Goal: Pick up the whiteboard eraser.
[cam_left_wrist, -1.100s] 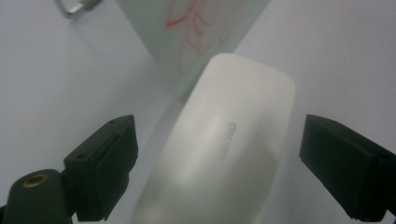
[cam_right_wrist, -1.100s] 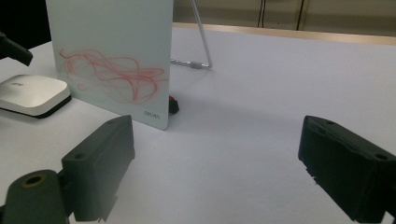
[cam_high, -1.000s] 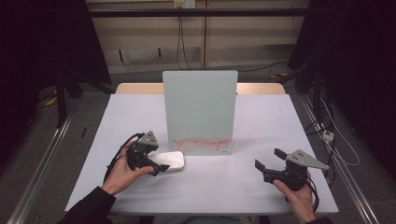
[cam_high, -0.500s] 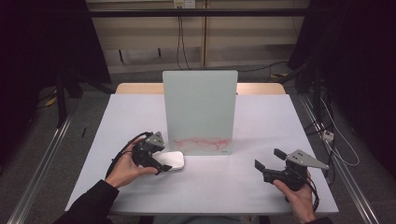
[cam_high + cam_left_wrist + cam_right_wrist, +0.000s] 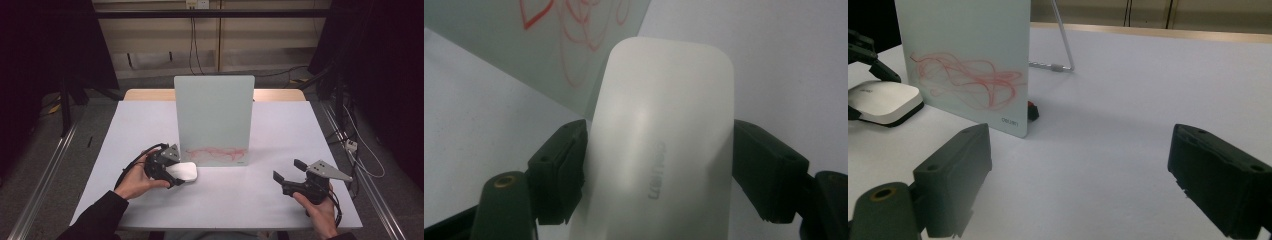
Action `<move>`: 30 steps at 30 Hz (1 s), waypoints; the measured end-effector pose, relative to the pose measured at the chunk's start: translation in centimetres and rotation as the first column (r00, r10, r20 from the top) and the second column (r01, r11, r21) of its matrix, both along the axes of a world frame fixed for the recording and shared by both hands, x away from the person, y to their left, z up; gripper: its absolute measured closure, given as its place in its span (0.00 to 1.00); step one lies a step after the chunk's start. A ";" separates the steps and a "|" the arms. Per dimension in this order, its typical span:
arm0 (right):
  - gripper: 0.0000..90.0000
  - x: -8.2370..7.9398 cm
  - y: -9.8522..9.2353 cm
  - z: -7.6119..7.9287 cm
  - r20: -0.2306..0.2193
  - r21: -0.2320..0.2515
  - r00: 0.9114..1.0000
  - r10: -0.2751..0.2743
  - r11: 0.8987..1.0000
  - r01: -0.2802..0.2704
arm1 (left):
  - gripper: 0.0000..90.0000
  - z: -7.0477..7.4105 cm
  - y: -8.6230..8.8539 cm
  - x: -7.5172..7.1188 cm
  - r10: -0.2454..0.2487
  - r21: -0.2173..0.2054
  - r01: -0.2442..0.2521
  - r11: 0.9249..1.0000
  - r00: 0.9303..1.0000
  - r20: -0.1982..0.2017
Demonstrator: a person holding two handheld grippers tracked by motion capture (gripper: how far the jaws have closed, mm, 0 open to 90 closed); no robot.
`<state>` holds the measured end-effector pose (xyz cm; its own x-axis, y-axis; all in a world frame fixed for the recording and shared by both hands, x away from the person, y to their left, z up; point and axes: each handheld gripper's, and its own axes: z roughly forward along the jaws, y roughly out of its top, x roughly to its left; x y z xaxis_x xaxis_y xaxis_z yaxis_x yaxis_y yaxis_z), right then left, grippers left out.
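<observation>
Nearest to me, my two forearms come in over the front edge of the table (image 5: pixel 240 210), whose pale, matte top shows bare along the front. My right tool (image 5: pixel 290 170) hangs low over the front right part of the top with its jaws wide apart and nothing between them; in the right gripper view I see bare table surface in the gap. My left tool (image 5: pixel 176 176) sits front left, and its jaws have just been closing on the white eraser block (image 5: pixel 664 140): in the left gripper view both black pads press against its long sides, so I read it as gripped. The eraser lies flat on the table, just left of the foot of the board and close in front of it. A little farther on, at the middle of the table, stands the frosted glass board (image 5: pixel 214 117), upright and leaning slightly back on a thin wire prop (image 5: pixel 1060 37), with red scribbles (image 5: pixel 215 152) across its lower part. Behind the board the top runs on to a wooden strip (image 5: pixel 145 94) at the far edge. Beyond the table I see a grey floor, cables (image 5: pixel 192 40) hanging down a light back wall, metal rails (image 5: pixel 45 175) along the sides, and dark curtains (image 5: pixel 45 50) to the left and right.
</observation>
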<state>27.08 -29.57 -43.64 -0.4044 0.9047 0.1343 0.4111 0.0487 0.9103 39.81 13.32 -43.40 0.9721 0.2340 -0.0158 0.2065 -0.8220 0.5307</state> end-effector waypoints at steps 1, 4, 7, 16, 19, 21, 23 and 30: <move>0.11 0.0 0.0 0.0 0.000 0.000 1.000 0.000 1.000 0.000 | 0.29 0.0 0.0 0.0 -0.002 0.004 0.002 1.000 1.000 0.002; 0.11 0.0 0.0 0.0 -0.002 0.002 1.000 0.001 1.000 -0.001 | 0.30 -0.1 -0.1 -0.1 -0.010 0.021 0.010 1.000 1.000 0.016; 0.11 0.0 0.0 0.0 -0.001 0.002 1.000 0.000 1.000 0.000 | 0.30 0.0 -0.2 -0.1 -0.009 0.022 0.009 1.000 1.000 0.016; 0.11 0.0 0.0 0.0 -0.005 0.002 1.000 -0.002 1.000 0.002 | 0.33 0.1 -0.1 -0.4 -0.012 0.029 0.012 0.999 1.000 0.015; 0.11 0.1 0.0 0.0 -0.004 -0.001 1.000 -0.001 1.000 0.001 | 0.34 0.1 -0.1 -0.5 -0.010 0.030 0.010 1.000 1.000 0.017; 0.11 0.1 0.0 0.0 -0.004 -0.001 1.000 -0.002 1.000 0.002 | 0.34 0.2 -0.1 -0.6 -0.011 0.032 0.010 0.999 1.000 0.020; 0.11 0.0 0.0 0.0 -0.005 0.001 1.000 -0.002 1.000 0.002 | 0.34 0.2 -0.2 -0.7 -0.005 0.029 0.004 1.000 1.000 0.015; 0.11 0.0 0.0 0.0 -0.008 0.003 1.000 -0.004 1.000 0.004 | 0.35 0.3 -0.2 -1.0 -0.006 0.011 0.006 1.000 1.000 0.007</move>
